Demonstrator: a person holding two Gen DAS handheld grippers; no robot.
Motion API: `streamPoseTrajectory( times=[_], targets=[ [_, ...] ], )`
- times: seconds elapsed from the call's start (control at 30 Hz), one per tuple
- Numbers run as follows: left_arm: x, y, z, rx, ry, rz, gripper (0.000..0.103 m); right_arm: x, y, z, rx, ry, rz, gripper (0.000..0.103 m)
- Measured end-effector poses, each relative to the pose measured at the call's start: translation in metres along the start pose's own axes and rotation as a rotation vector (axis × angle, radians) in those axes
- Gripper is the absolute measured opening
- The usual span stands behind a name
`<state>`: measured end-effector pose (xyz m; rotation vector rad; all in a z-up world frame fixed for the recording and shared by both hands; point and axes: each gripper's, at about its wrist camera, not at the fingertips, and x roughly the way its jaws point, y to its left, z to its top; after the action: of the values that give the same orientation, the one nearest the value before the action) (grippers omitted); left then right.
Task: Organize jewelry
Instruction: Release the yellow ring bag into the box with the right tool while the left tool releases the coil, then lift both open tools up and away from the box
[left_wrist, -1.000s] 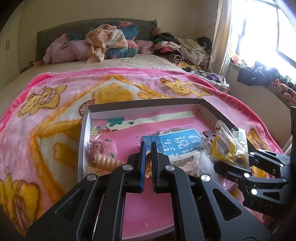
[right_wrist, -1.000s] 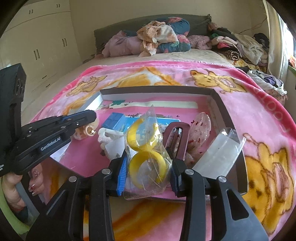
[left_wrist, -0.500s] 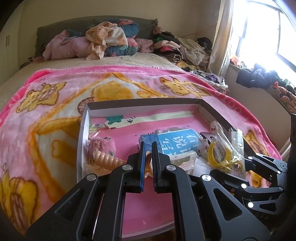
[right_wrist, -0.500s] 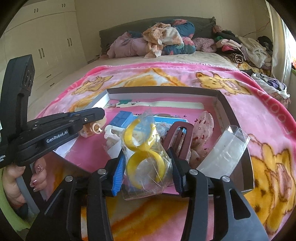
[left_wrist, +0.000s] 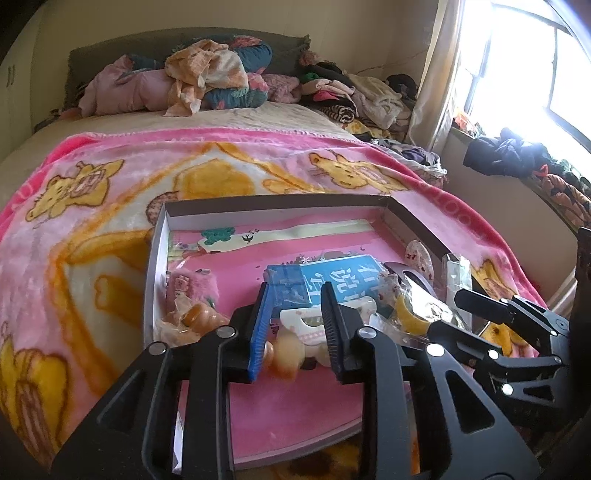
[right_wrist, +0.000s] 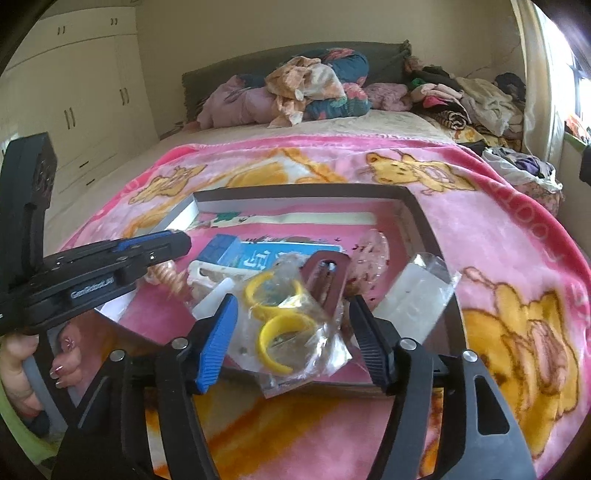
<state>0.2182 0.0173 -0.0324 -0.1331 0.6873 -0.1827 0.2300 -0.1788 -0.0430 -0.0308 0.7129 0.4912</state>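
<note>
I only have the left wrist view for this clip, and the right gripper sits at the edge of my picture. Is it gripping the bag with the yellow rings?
Observer: No. The right wrist view shows the right gripper open. Its jaws have just been opening, and the clear bag of yellow rings lies between them with both pads clear of it.
Operator: Is the bag fully inside the box?
Observer: It seems not. Its near end appears to lie over the near rim of the box.
Operator: What is right behind the bag?
Observer: A brown hair clip rests against its far side, with the slotted face toward the camera.
</note>
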Motion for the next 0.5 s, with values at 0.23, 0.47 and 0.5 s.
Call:
streamPoseTrajectory(
  times=[0.23, 0.47, 0.5],
  targets=[
    [-0.008, -0.003, 0.000, 0.000, -0.010, -0.005, 0.041, -0.012, -0.004, 0.000, 0.009, -0.024, -0.019, 0.072],
    [-0.023, -0.006, 0.002, -0.002, -0.034, -0.005, 0.071, -0.028, -0.007, -0.005, 0.028, -0.046, -0.031, 0.084],
    [-0.025, -0.007, 0.002, -0.003, -0.037, -0.005, 0.074, -0.031, -0.008, -0.006, 0.036, -0.051, -0.026, 0.086]
  ],
)
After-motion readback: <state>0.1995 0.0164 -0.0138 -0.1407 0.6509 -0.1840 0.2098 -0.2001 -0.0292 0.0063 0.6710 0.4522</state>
